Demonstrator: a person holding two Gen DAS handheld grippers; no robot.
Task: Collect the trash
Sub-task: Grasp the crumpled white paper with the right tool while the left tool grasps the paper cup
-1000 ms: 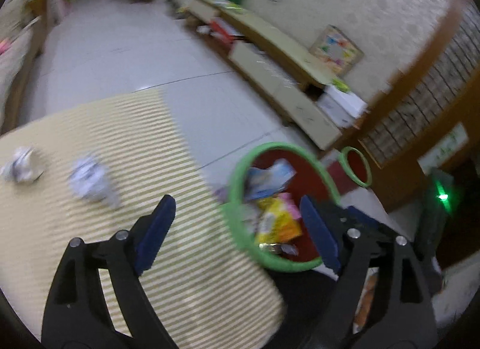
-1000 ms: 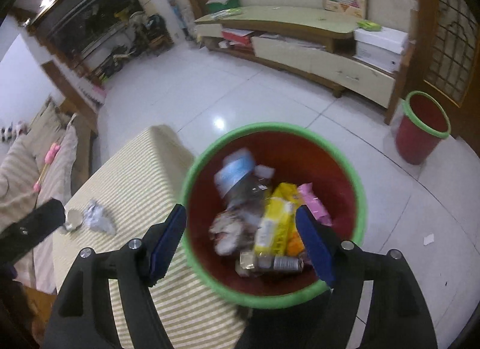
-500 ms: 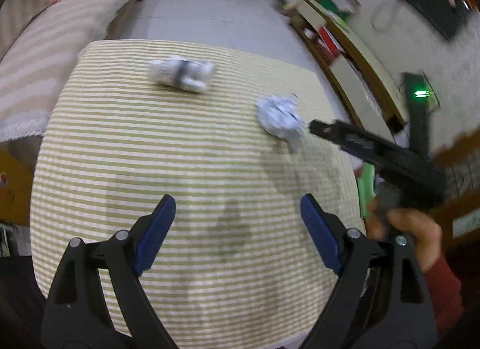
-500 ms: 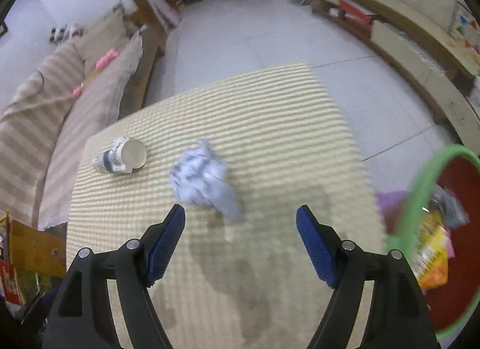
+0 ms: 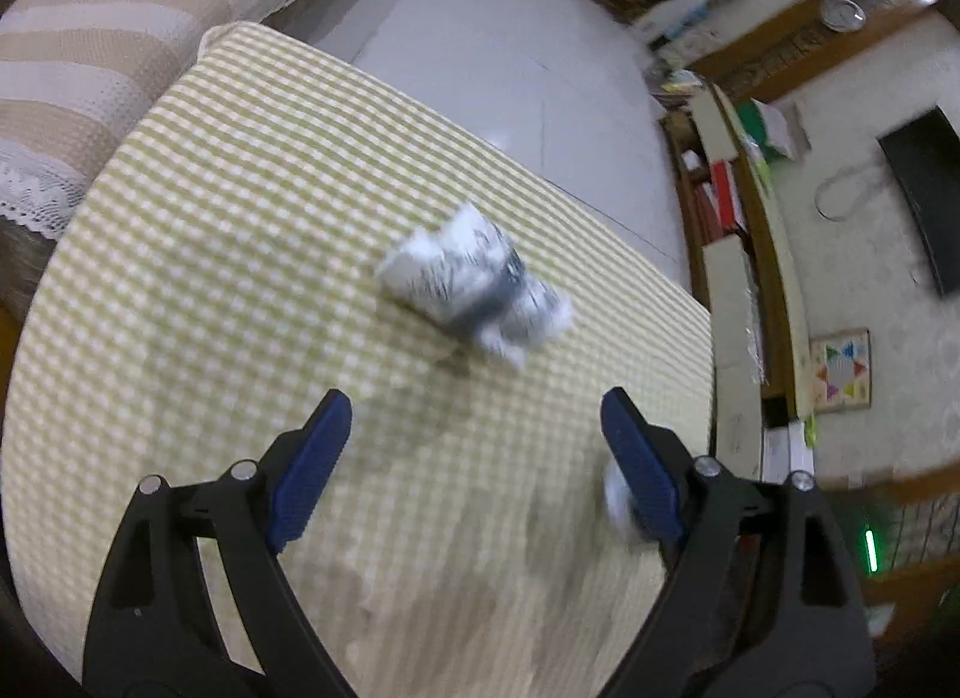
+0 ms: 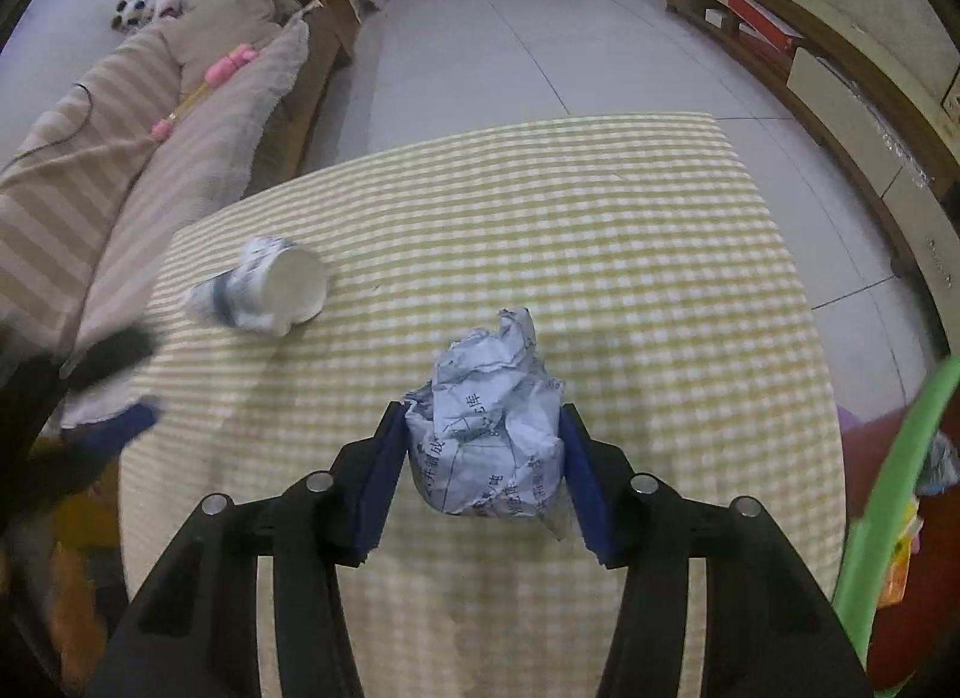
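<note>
A crumpled paper ball (image 6: 489, 446) with printed text lies on the table's yellow checked cloth (image 6: 630, 230). My right gripper (image 6: 480, 419) has its jaws closing on the ball, and both blue pads touch its sides. To the left, a crushed white and blue paper cup (image 6: 264, 287) lies on its side. In the left wrist view the cup (image 5: 474, 284) is blurred and sits just ahead of my left gripper (image 5: 474, 404). That gripper hangs open above the cloth (image 5: 210, 218) with nothing between its fingers. A white scrap (image 5: 615, 509) peeks out behind its right finger.
A red bin with a green rim (image 6: 894, 494) stands at the table's right edge, with wrappers inside. A striped sofa (image 6: 120, 146) runs along the left. A low cabinet (image 6: 840, 74) lines the right wall. White tiled floor (image 6: 480, 26) lies beyond the table.
Both grippers swung from over the bin to the table. The right jaws came in around the paper ball. The left gripper moved closer to the crushed cup and rolled.
</note>
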